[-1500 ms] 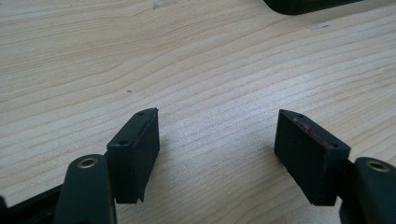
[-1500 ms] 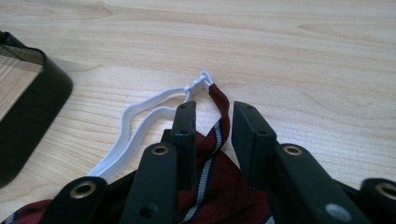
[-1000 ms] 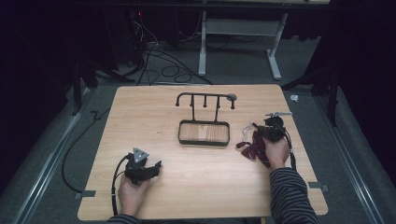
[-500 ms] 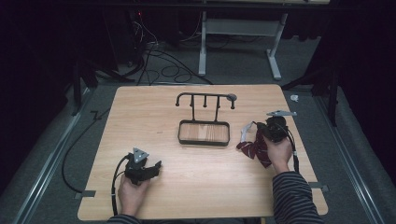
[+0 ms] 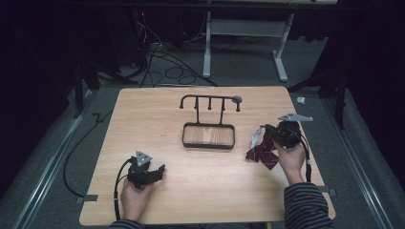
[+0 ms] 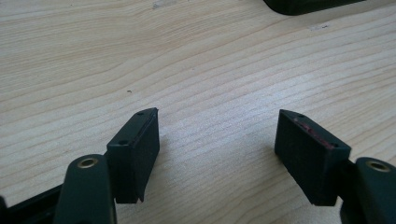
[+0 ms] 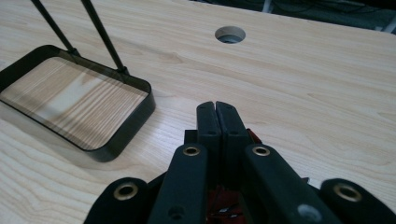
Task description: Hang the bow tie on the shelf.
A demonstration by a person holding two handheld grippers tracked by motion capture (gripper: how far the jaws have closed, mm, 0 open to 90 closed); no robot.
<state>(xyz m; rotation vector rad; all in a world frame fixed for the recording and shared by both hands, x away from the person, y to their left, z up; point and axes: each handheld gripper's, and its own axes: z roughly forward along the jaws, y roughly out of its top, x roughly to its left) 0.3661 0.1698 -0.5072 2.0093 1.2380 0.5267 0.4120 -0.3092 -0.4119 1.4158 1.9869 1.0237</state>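
The work in hand was the hanging of a dark red tie (image 5: 261,151) on the black stand (image 5: 208,123) at table centre.

**Right gripper** (image 5: 268,136): jaws pressed together on the tie. In the high view the cloth hung from the jaw tips at about 7 o'clock of the gripper, its lower end just over or touching the table (image 5: 143,119); which of the two could not be told. In the right gripper view the pads (image 7: 216,122) met with no gap, and a trace of red showed beneath them.

**Left gripper** (image 5: 160,170): jaws spread, nothing between them. It lay low at about 7 o'clock of the stand, well apart from it. The left gripper view showed bare wood between the two pads (image 6: 136,147).

**Stand**: tray base with a top bar (image 5: 210,98) carrying short pegs. The bar was bare.

**Done, as judged:** the tie was gripped and largely lifted off the table.

**Left, as judged:**
1. Carry the tie from 3 o'clock of the stand to the bar.
2. Drape it over the bar or a peg.
3. Release it.

The task stood at an early stage; the carry was not complete, and the tie remained near the stand but apart from it.
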